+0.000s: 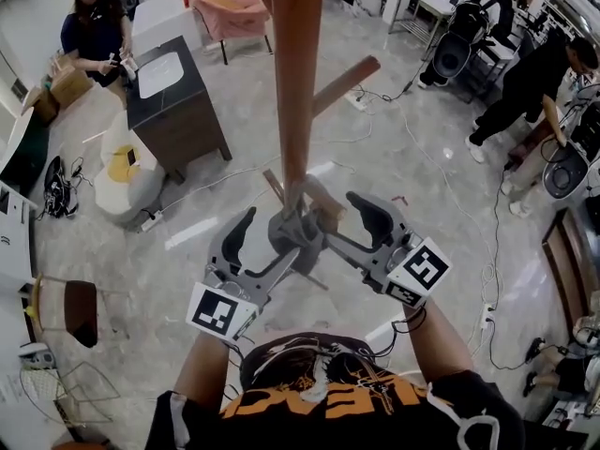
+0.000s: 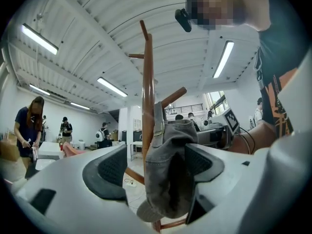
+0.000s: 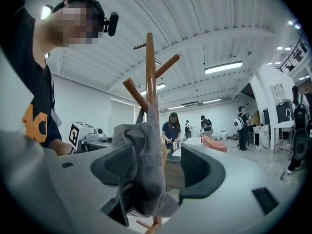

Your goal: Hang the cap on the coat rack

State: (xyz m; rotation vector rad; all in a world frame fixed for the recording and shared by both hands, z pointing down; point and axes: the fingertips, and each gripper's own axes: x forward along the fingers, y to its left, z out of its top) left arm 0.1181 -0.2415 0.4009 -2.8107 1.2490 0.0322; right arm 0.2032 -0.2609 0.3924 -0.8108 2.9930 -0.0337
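Note:
A grey cap (image 1: 292, 232) hangs against the brown wooden coat rack (image 1: 298, 82), its strap running up the pole to a peg. My left gripper (image 1: 267, 242) is open at the cap's left and my right gripper (image 1: 342, 221) is open at its right. In the left gripper view the cap (image 2: 168, 169) rests against the right-hand pad, with a gap to the left pad (image 2: 109, 172); the left gripper (image 2: 156, 167) does not pinch it. In the right gripper view the cap (image 3: 141, 169) drapes over the left-hand pad, and the right gripper (image 3: 156, 167) stands wide beside the rack (image 3: 151, 72).
The rack's pegs stick out at several heights. A dark cabinet (image 1: 173, 101) and a pink chair (image 1: 230, 12) stand at the back left, near a person (image 1: 94, 31). Another person (image 1: 525, 82) bends at the right. Cables and a power strip (image 1: 150, 219) lie on the floor.

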